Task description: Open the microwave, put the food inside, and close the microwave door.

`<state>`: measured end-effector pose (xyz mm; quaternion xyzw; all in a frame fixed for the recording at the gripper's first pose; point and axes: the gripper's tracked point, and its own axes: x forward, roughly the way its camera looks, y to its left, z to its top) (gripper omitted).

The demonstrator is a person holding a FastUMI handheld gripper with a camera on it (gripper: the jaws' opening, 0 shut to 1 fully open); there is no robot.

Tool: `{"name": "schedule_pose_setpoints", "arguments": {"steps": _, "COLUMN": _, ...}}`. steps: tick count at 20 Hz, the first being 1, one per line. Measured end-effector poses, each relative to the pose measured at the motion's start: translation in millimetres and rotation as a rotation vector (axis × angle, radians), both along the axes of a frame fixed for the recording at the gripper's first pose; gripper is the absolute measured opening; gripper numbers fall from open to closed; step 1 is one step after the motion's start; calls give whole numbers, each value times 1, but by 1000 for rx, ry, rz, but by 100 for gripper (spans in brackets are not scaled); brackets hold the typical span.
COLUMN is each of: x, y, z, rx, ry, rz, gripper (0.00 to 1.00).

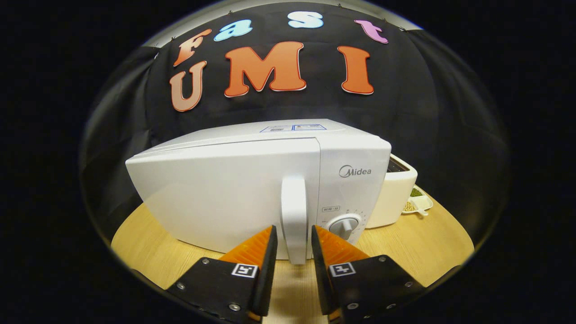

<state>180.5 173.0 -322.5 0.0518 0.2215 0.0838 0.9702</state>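
The tool (293, 238) stands with its two fingers spread on either side of the microwave's vertical door handle (293, 216), one finger to the left of it and one to the right. The lower part of the handle sits between the fingertips. A narrow gap shows on each side, so the fingers look released rather than clamped, though whether the pads touch the handle cannot be told for sure.

The handle belongs to a white microwave (216, 193) that stands on a light wooden surface (405, 252). Its door (211, 198) is closed and lies flush with the body. Right of the handle is the control panel, with a round dial (344, 225) near the right finger.

Beyond the microwave's right side, close beside it, stands a second white appliance (398, 193) with a dark opening at its top. Just beside that, further right on the surface, lies a small white dish (418, 203) holding what look like green and yellowish grains or beans; it is too small to tell more.

Behind everything hangs the black cloth wall (432, 117) of the booth.
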Motion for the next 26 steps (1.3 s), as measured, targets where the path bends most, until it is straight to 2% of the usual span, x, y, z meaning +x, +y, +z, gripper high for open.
{"name": "schedule_pose_setpoints", "arguments": {"steps": 2, "x": 3, "y": -1, "z": -1, "rx": -3, "ry": -6, "rz": 3, "gripper": 30}}
{"name": "schedule_pose_setpoints", "arguments": {"steps": 6, "x": 0, "y": -1, "z": 2, "rx": -35, "ry": -34, "rz": 7, "gripper": 17}}
{"name": "schedule_pose_setpoints", "arguments": {"steps": 8, "x": -1, "y": -3, "z": 0, "rx": -34, "ry": -26, "rz": -24, "gripper": 10}}
{"name": "schedule_pose_setpoints", "arguments": {"steps": 11, "x": -13, "y": -2, "z": 0, "rx": -41, "ry": -8, "rz": -56, "gripper": 9}}
{"name": "schedule_pose_setpoints", "arguments": {"steps": 13, "x": -39, "y": -2, "z": 6, "rx": -67, "ry": -50, "rz": -50, "gripper": 9}}
{"name": "schedule_pose_setpoints", "arguments": {"steps": 21, "x": -134, "y": 23, "z": 14, "rx": -88, "ry": -11, "rz": -99, "gripper": 9}}
{"name": "schedule_pose_setpoints", "arguments": {"steps": 26, "x": -178, "y": 50, "z": 18, "rx": -92, "ry": 22, "rz": -54, "gripper": 9}}
